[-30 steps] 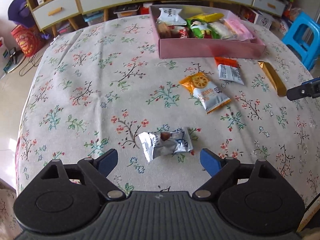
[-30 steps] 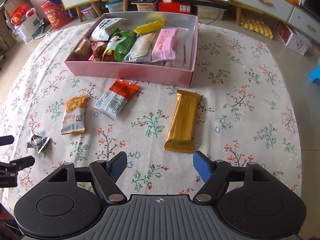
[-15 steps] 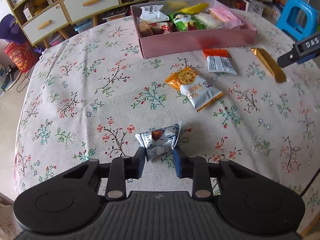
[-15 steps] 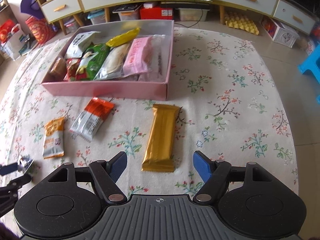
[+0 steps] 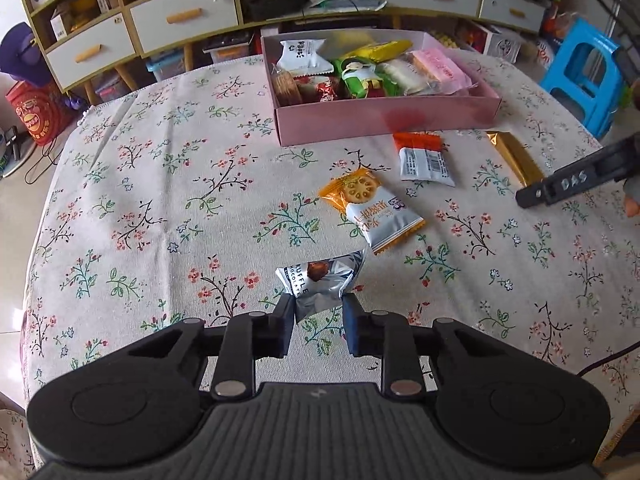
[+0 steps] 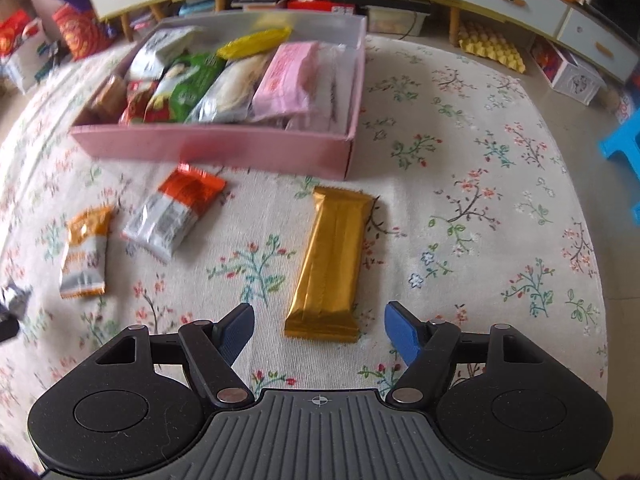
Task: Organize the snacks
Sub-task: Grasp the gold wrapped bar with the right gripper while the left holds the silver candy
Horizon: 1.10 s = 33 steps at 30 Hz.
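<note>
Left wrist: left tool clamped on silver truffle packet; right tool wide, narrowing astride gold bar.

Beyond the far edge of your worktop, draped in a floral cloth, a long wooden cabinet with grey drawers and orange handles runs across the room. A blue plastic stool stands on the pale tiled floor at your right, a red bag at far left.
</note>
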### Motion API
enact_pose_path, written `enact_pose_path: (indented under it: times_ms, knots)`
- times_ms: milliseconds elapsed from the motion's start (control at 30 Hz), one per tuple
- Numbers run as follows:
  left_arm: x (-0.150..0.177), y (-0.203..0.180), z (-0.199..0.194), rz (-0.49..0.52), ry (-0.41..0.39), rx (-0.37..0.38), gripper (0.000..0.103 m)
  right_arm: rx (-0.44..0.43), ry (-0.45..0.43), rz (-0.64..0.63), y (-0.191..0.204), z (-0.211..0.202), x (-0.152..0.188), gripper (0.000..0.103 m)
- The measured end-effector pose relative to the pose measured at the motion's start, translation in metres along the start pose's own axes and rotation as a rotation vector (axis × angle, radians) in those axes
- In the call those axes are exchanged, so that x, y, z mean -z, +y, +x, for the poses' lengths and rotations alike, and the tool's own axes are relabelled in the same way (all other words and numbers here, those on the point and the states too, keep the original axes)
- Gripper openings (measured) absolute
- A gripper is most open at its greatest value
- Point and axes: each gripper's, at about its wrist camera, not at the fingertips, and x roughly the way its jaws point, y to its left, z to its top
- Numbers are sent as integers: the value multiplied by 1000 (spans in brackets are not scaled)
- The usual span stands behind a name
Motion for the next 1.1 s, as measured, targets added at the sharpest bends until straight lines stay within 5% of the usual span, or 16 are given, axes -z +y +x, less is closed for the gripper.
enact_pose_path:
  times_ms: [33,100,167,367,467,533,567,867,1000,1100]
  knots:
    - [0,0,0,-1,0,-1,23,9,8,-20,4,3,2,50]
    - [0,1,-2,-5,-5,-1,23,-4,9,-39,8,3,3,37]
    - [-1,3,-6,-11,-17,-2,23,-14,-8,-39,9,-5,0,0]
    - [-2,7,-8,-35,-25,-4,23,-71,-33,0,1,-24,-12,0]
    - [-2,6,-8,-34,-25,-3,24,-38,-20,41,-4,-16,-11,31]
    - [-3,5,-8,-34,-27,0,24,-32,-22,82,-10,-11,-11,75]
    - [-3,5,-8,-33,-28,1,24,-28,-34,113,-14,-10,-11,79]
    - [-10,-2,-10,-33,-41,5,24,41,-76,127,-1,13,-11,78]
    - [-11,-1,-11,-38,-44,3,24,-1,-78,31,14,16,-12,45]
    - [-11,0,-11,-39,-44,1,25,9,-61,1,23,8,-13,36]
